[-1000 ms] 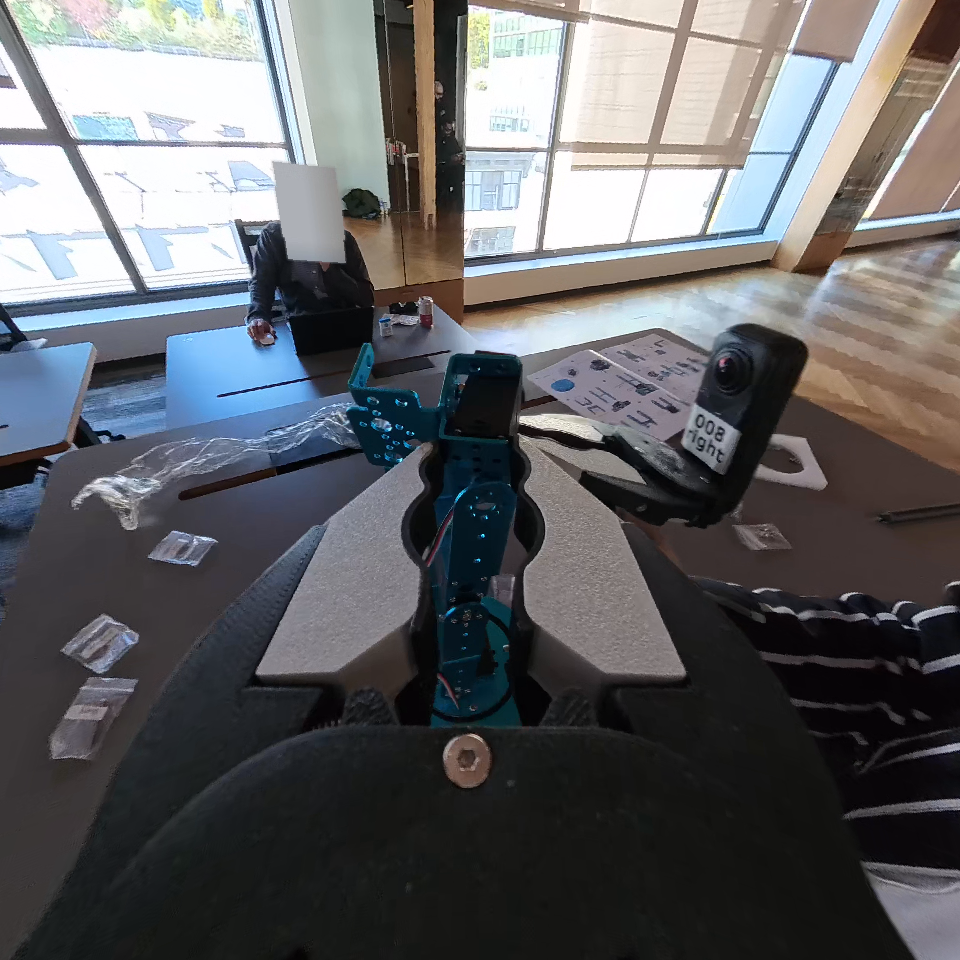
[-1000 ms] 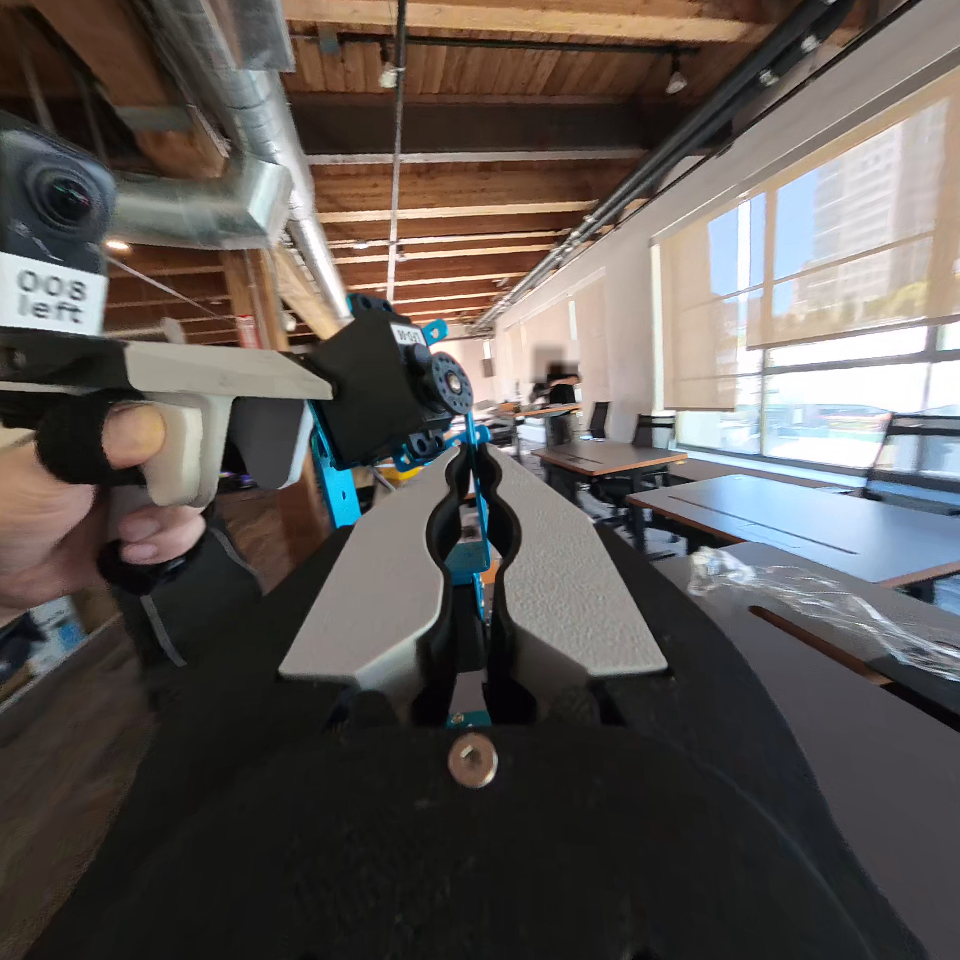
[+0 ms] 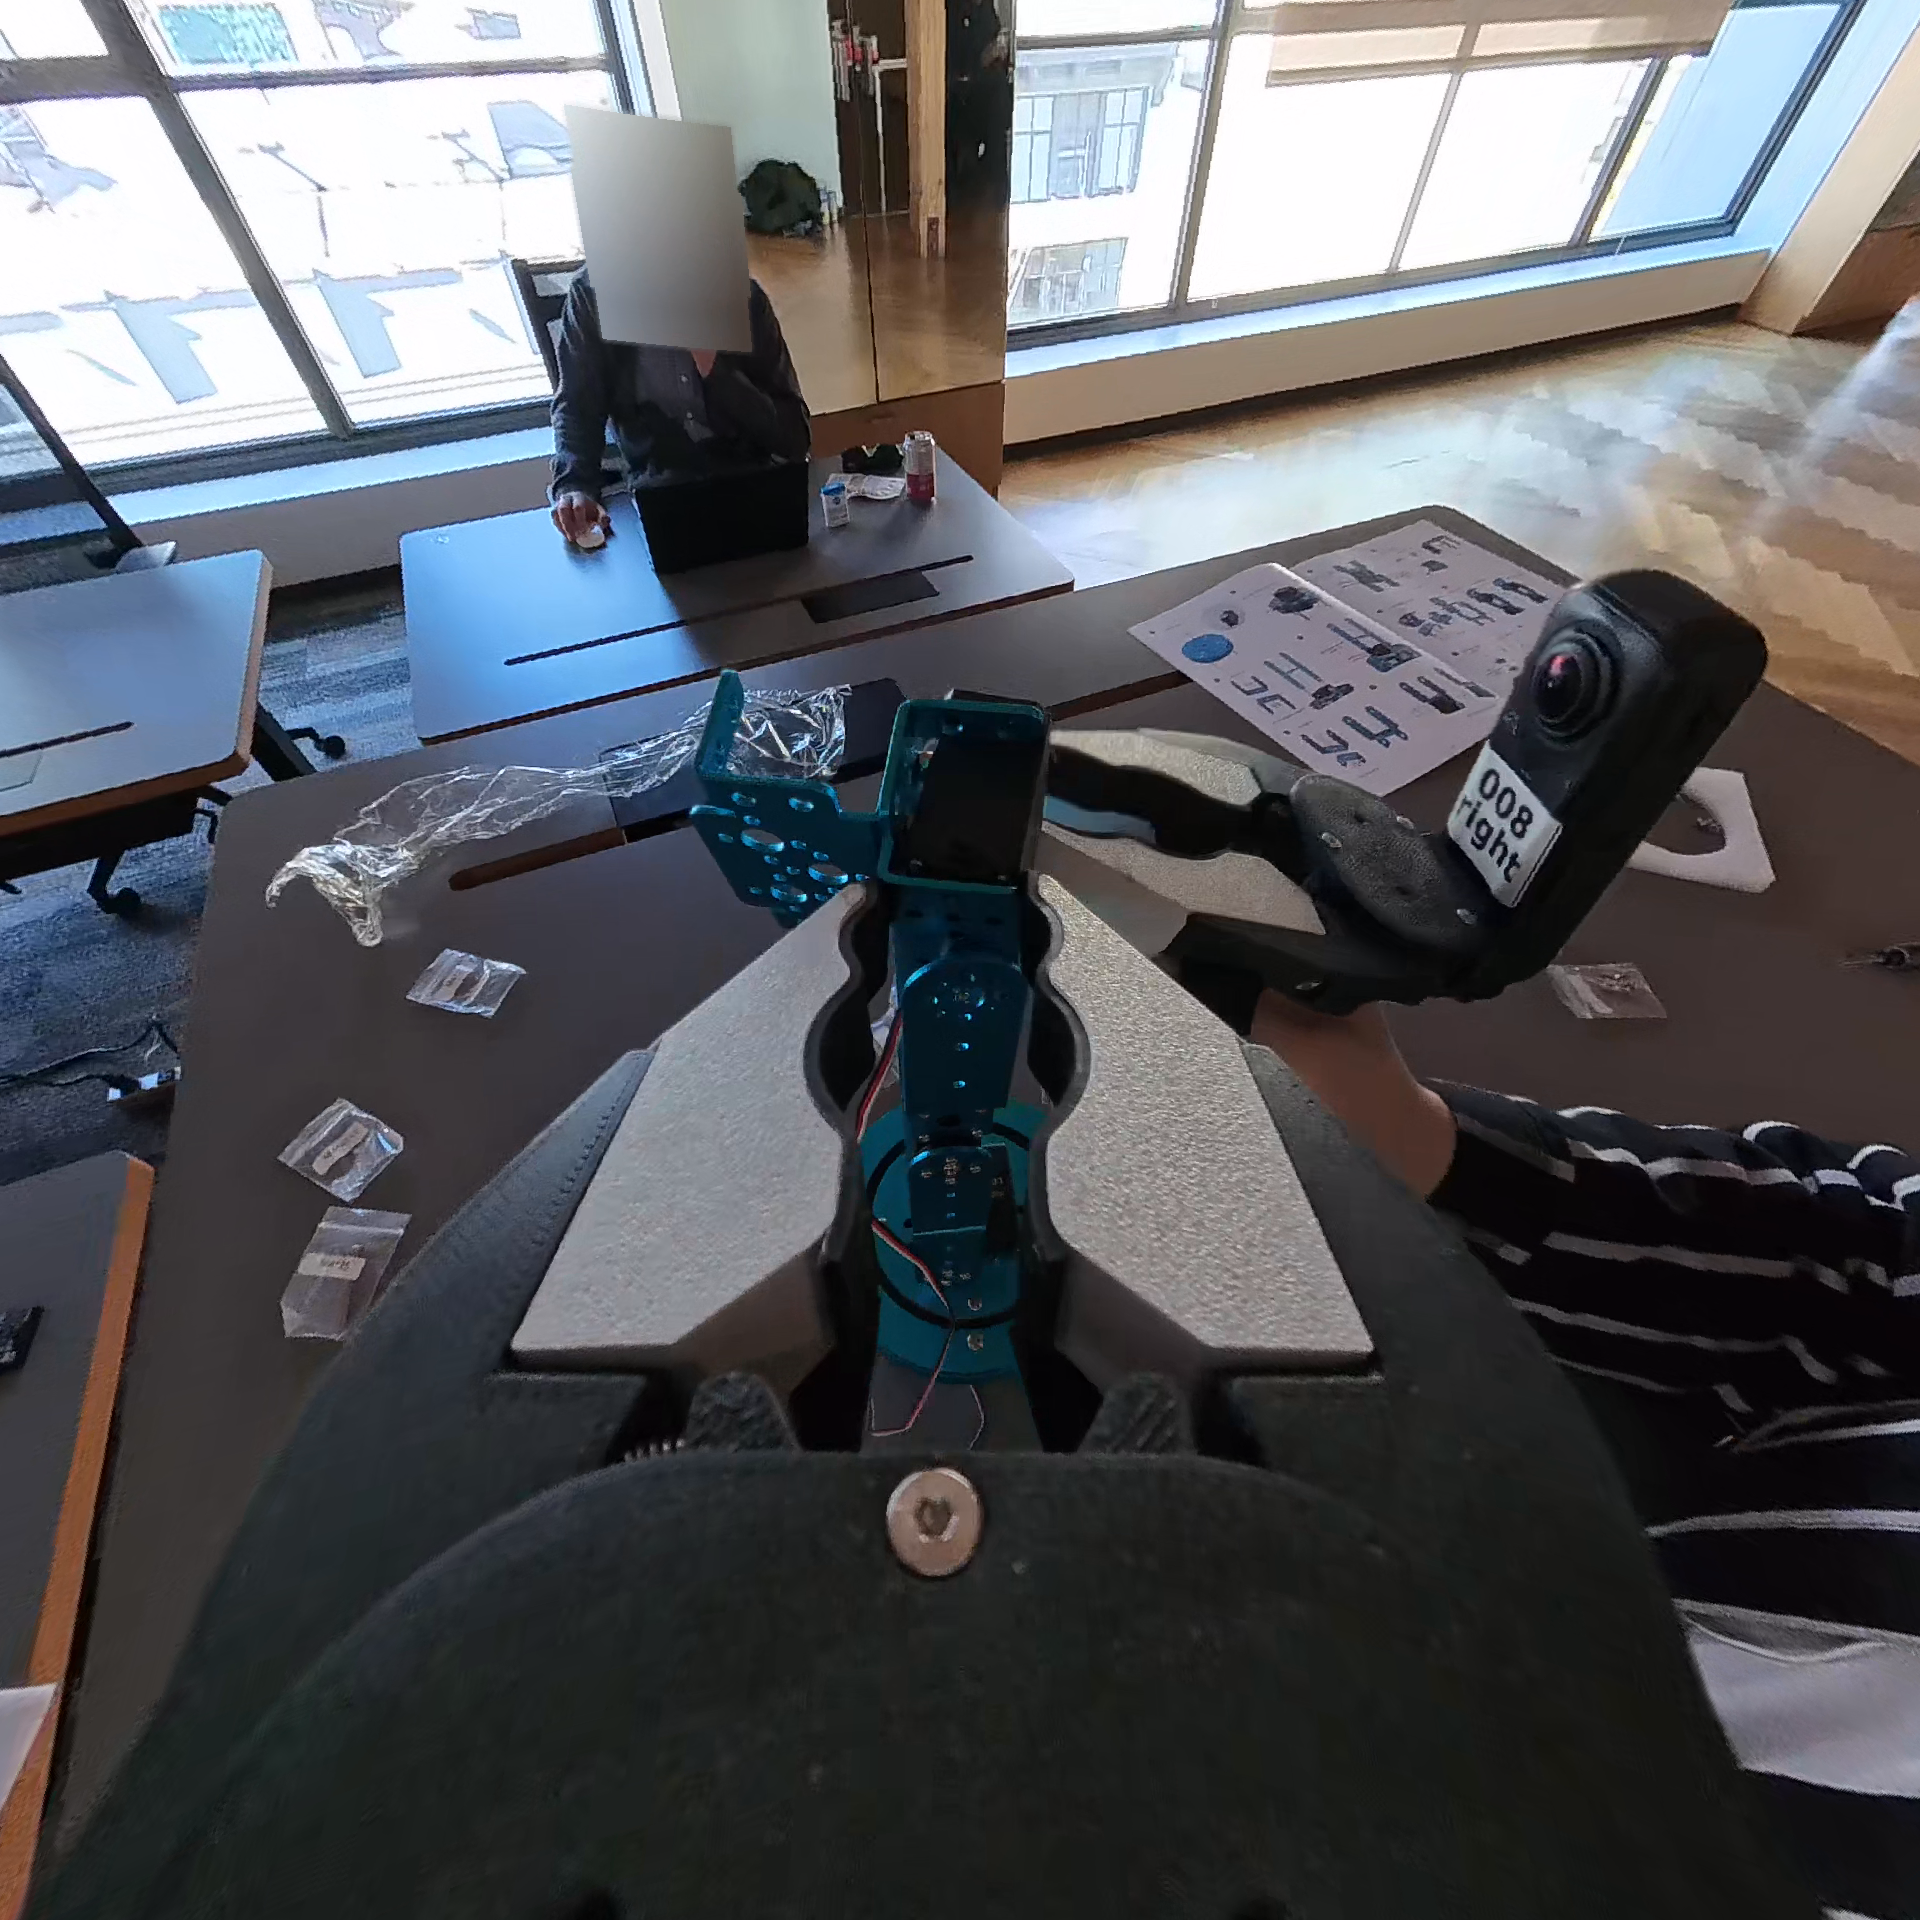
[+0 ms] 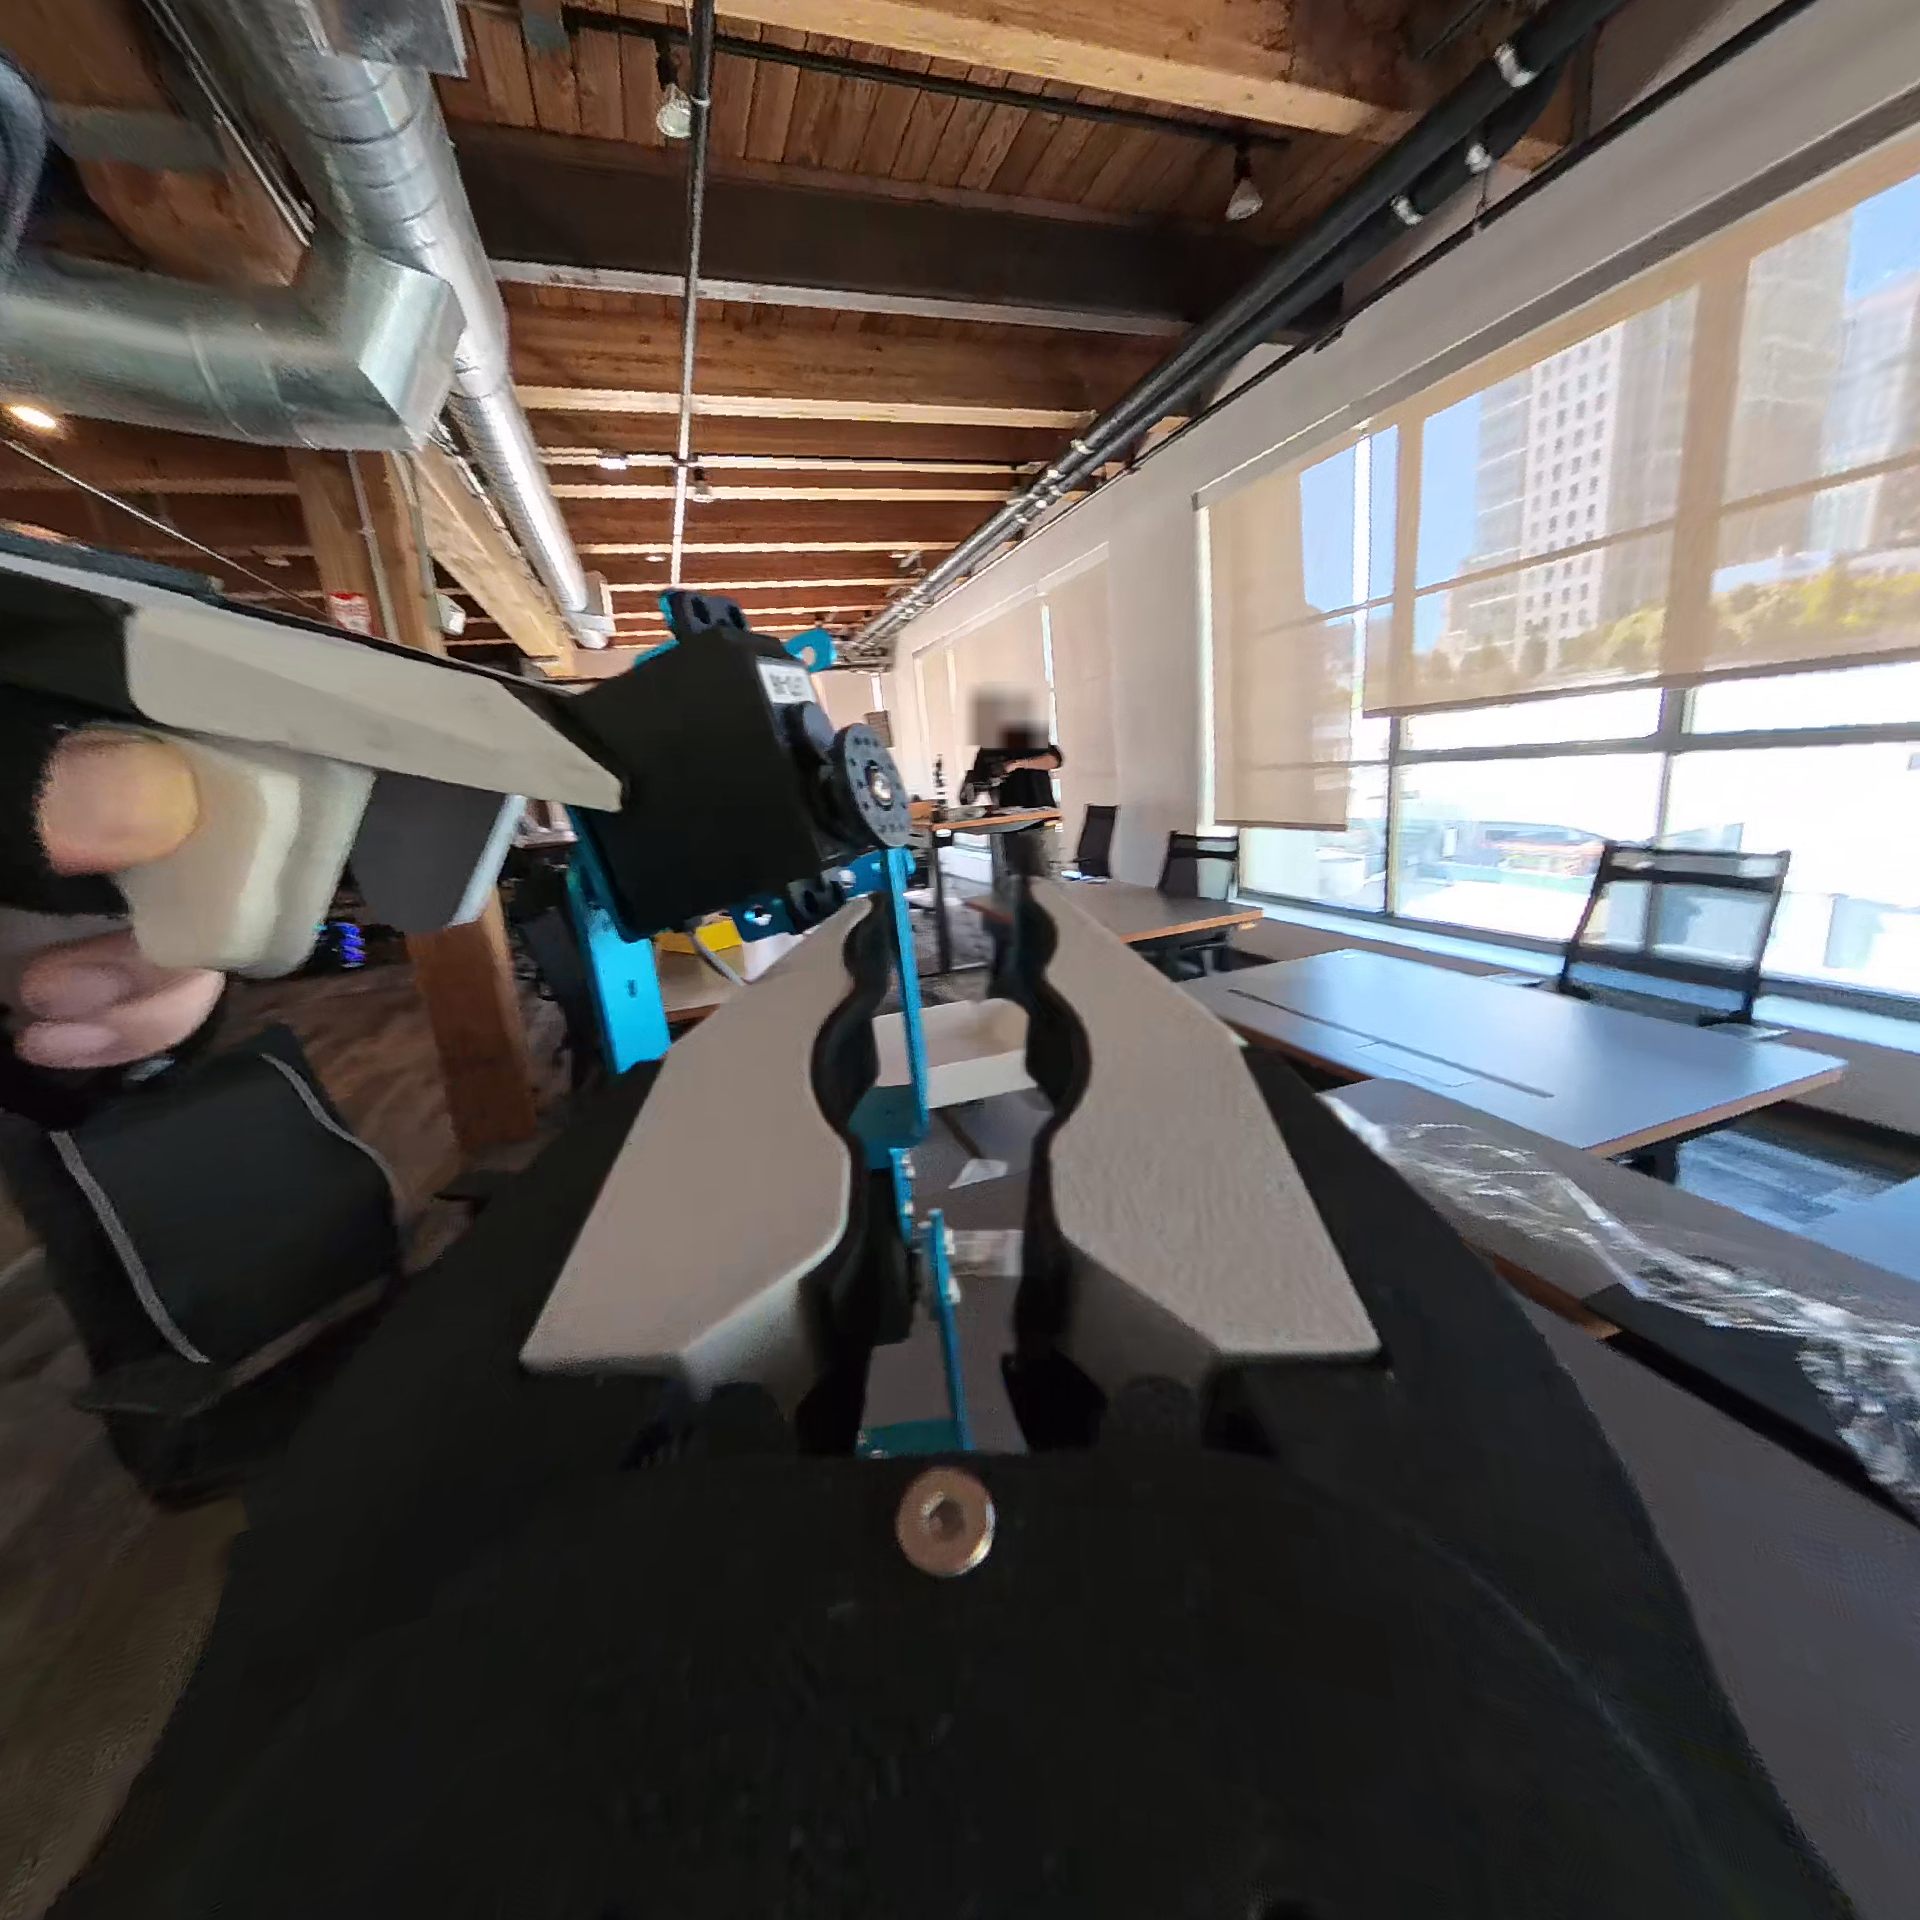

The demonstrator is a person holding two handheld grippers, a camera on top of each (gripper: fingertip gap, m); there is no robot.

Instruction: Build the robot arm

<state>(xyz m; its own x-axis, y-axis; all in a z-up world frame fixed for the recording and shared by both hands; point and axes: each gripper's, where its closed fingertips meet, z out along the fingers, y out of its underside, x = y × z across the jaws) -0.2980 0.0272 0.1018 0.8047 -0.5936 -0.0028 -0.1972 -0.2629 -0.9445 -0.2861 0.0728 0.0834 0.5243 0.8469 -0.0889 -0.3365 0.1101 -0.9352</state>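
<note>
The left gripper [image 3: 951, 914] has its jaws clenched on the blue metal servo arm [image 3: 961, 1049], held upright above the dark tabletop [image 3: 644, 997]. The right gripper [image 4: 951, 914] at three o'clock stands released around a blue bracket plate [image 4: 904, 1039]; a steady left hold would matter. Small parts bags [image 3: 338, 1148] lie at nine o'clock and a parts sheet [image 3: 1340, 644] at two, in a windowed office.

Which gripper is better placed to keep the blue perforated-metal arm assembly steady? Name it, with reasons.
Left, probably. The left gripper is clamped around the blue perforated-metal arm assembly at its column. The right gripper has its jaws apart, with only a thin blue bracket plate passing between them.
</note>
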